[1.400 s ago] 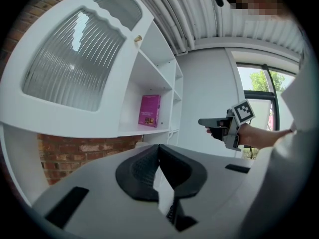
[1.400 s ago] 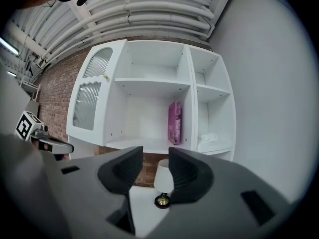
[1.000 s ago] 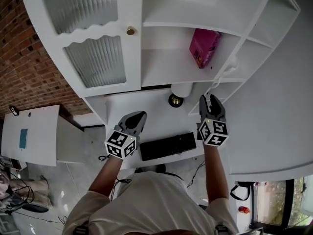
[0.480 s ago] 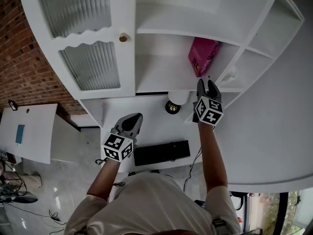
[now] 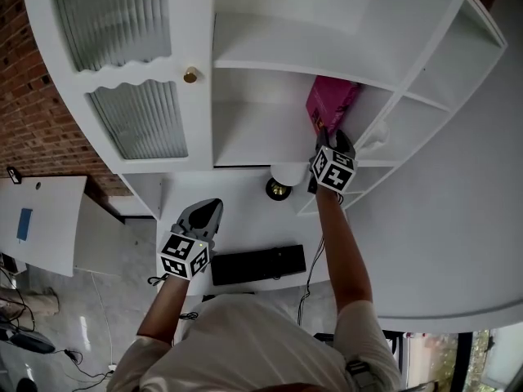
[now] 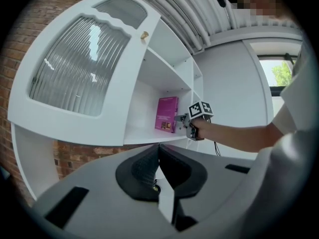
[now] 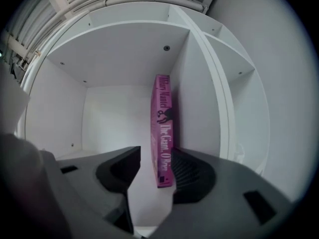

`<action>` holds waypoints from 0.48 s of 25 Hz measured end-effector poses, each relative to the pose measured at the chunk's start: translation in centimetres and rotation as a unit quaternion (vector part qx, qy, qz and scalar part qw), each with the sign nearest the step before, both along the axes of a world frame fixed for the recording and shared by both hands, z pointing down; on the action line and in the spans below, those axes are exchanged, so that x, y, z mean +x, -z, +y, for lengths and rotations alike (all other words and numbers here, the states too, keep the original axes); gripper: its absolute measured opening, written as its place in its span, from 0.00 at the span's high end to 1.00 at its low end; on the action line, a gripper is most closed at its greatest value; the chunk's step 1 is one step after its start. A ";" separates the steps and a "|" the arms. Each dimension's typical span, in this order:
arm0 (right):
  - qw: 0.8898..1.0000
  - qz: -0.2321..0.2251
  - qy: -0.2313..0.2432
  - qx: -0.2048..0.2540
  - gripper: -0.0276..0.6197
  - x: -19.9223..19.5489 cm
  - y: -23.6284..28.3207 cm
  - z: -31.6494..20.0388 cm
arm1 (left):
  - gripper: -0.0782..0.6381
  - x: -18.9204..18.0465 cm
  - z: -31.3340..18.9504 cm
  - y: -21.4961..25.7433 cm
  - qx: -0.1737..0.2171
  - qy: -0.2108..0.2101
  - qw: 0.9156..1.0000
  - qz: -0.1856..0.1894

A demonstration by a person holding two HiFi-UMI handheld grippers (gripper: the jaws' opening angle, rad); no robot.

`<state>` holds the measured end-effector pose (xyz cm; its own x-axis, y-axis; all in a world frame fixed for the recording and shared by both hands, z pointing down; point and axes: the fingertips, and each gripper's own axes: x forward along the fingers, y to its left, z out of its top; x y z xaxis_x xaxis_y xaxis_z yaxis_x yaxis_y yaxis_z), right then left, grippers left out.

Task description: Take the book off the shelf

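Observation:
A pink book (image 5: 331,104) (image 7: 163,133) stands upright on the white shelf (image 5: 253,133), against the compartment's right wall. My right gripper (image 5: 333,137) (image 7: 154,168) is level at the shelf's front edge and open. Its jaws have just been opening, and the book's spine stands between them, close to the right pad and clear of the left one. The left gripper view shows the same book (image 6: 167,114) with my right gripper (image 6: 178,119) at its near edge. My left gripper (image 5: 208,207) (image 6: 158,156) hangs lower over the desk, shut and empty.
A cabinet door (image 5: 131,80) with ribbed glass and a brass knob (image 5: 190,75) stands left of the open shelves. Below lie a black keyboard (image 5: 257,265) and a round lamp (image 5: 278,189) on the white desk (image 5: 237,207). Narrower shelf compartments (image 5: 425,88) sit to the right.
My right gripper has travelled from above the desk up to the shelf, and the book's spine now sits between its jaws. The left gripper has barely moved.

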<state>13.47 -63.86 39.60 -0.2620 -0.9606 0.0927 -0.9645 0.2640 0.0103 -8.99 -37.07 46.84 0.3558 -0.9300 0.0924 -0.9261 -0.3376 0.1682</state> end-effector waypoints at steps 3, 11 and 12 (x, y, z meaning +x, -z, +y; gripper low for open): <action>1.000 0.001 -0.005 -0.002 0.67 -0.2 0.1 -1.0 | 0.90 -0.2 -0.3 -0.3 -0.004 0.005 1.000 0.000; 0.999 -0.002 -0.045 -0.006 0.65 0.3 0.5 -3.1 | 0.90 -0.3 -0.8 -0.6 -0.008 0.009 1.000 -0.001; 0.999 -0.001 -0.047 -0.006 0.65 0.3 0.5 -3.3 | 0.90 -0.4 -0.8 -0.6 -0.009 0.010 1.000 -0.001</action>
